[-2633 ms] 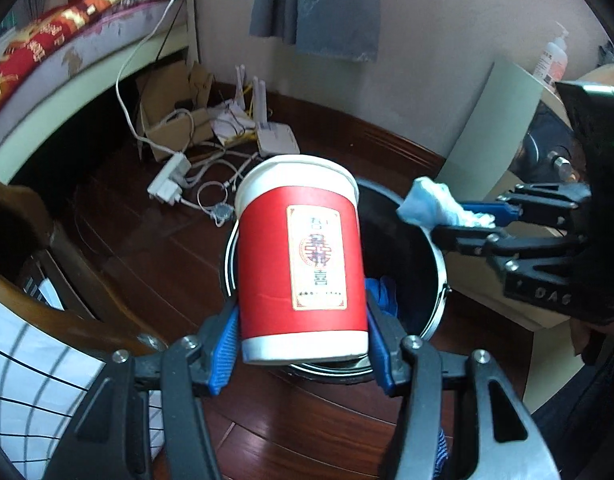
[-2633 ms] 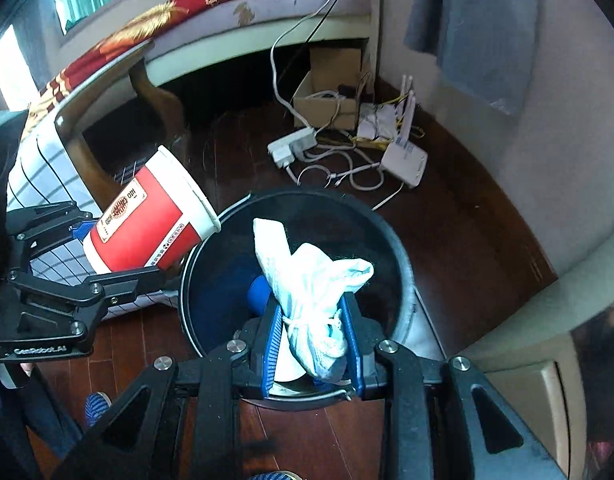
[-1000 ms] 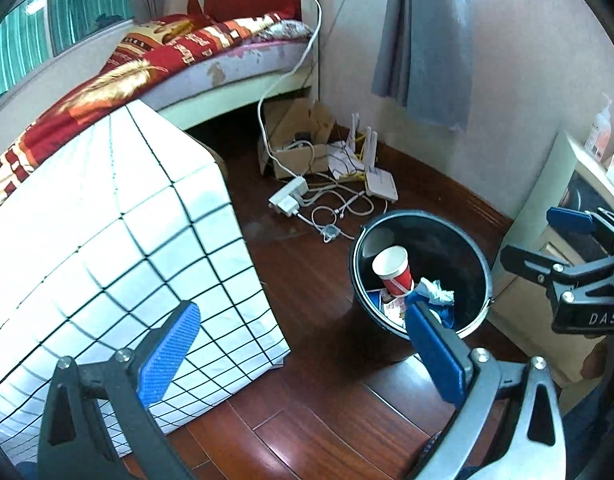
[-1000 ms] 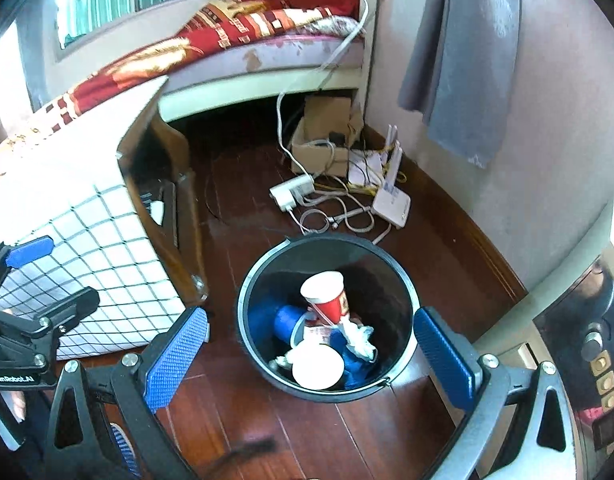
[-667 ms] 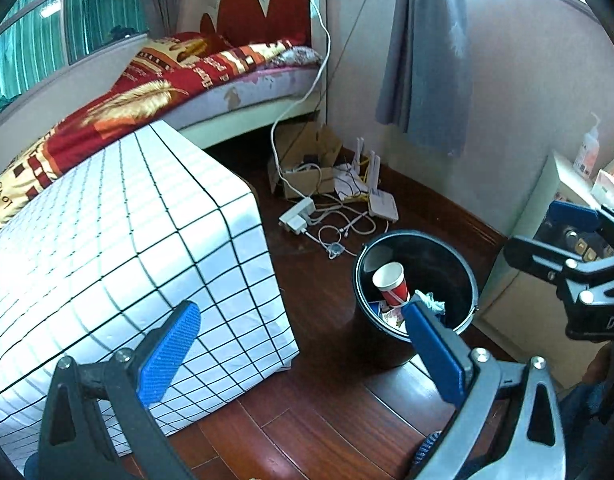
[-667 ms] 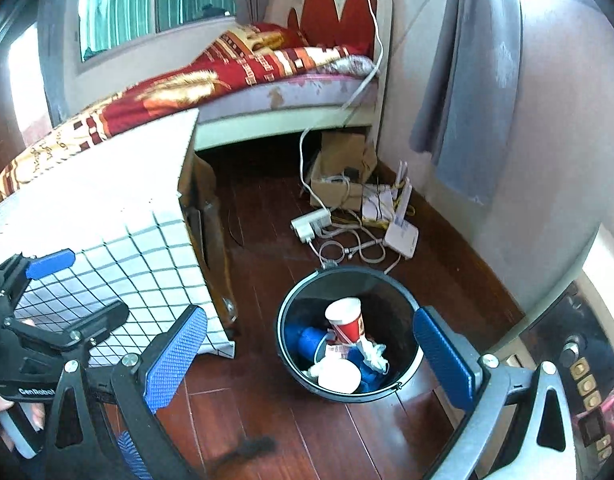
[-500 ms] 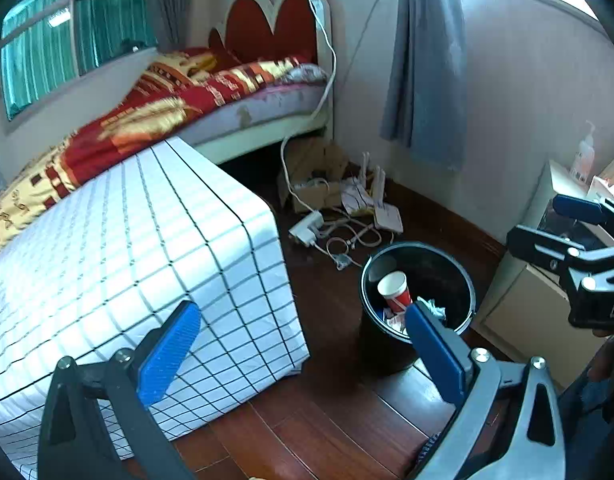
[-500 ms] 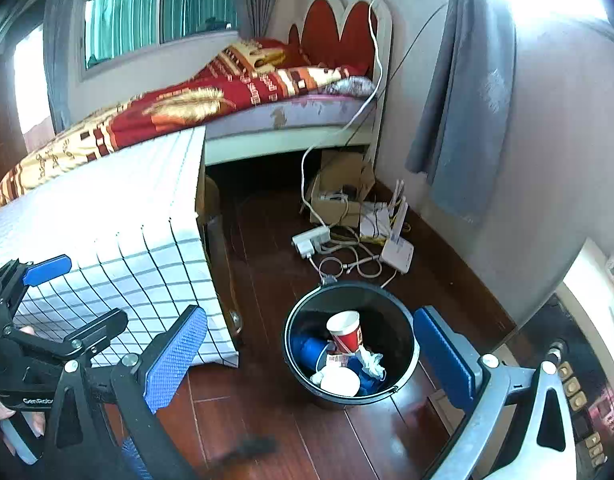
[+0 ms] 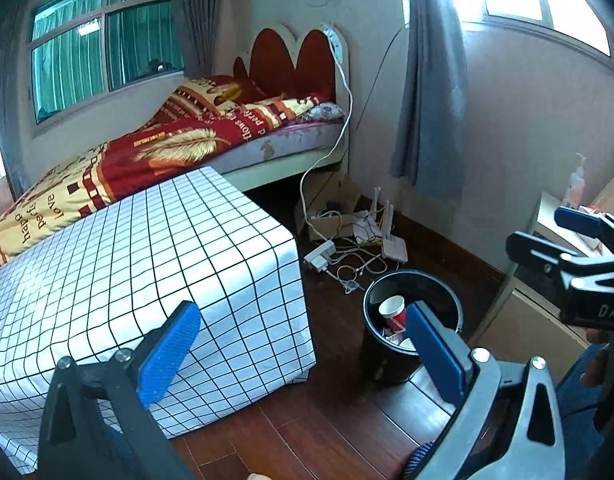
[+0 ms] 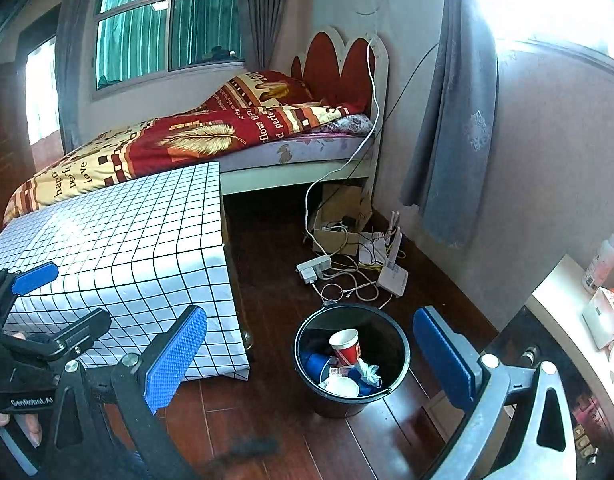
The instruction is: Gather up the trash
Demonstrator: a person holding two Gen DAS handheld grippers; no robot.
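Standing on the dark wooden floor [image 10: 275, 280], the black bin [image 10: 401, 344] holds the trash: a red paper cup [image 10: 345, 346] upright near the middle, a crumpled tissue [image 10: 367, 372] beside it, a white lid [image 10: 341, 387] and some blue scraps below. In the left wrist view the same bin [image 9: 451, 300] shows the cup [image 9: 393, 312] just past the gripper's blue pad.

The left gripper [image 9: 299, 344] is held high above the floor with its jaws spread wide and nothing between them. The right gripper [image 10: 311, 350] is likewise spread wide and empty, the bin framed between its two fingers. Each gripper shows at the edge of the other's view, well apart.

To the left of the bin stands a table under a white checked cloth [image 10: 119, 240]. Behind it is a bed [image 10: 211, 136] with a red and gold cover. A power strip [image 10: 314, 268], tangled cables, a white router [image 10: 393, 276] and a cardboard box [image 10: 339, 220] lie on the floor by the wall, beyond the bin. A grey curtain [image 10: 455, 120] hangs at the right.
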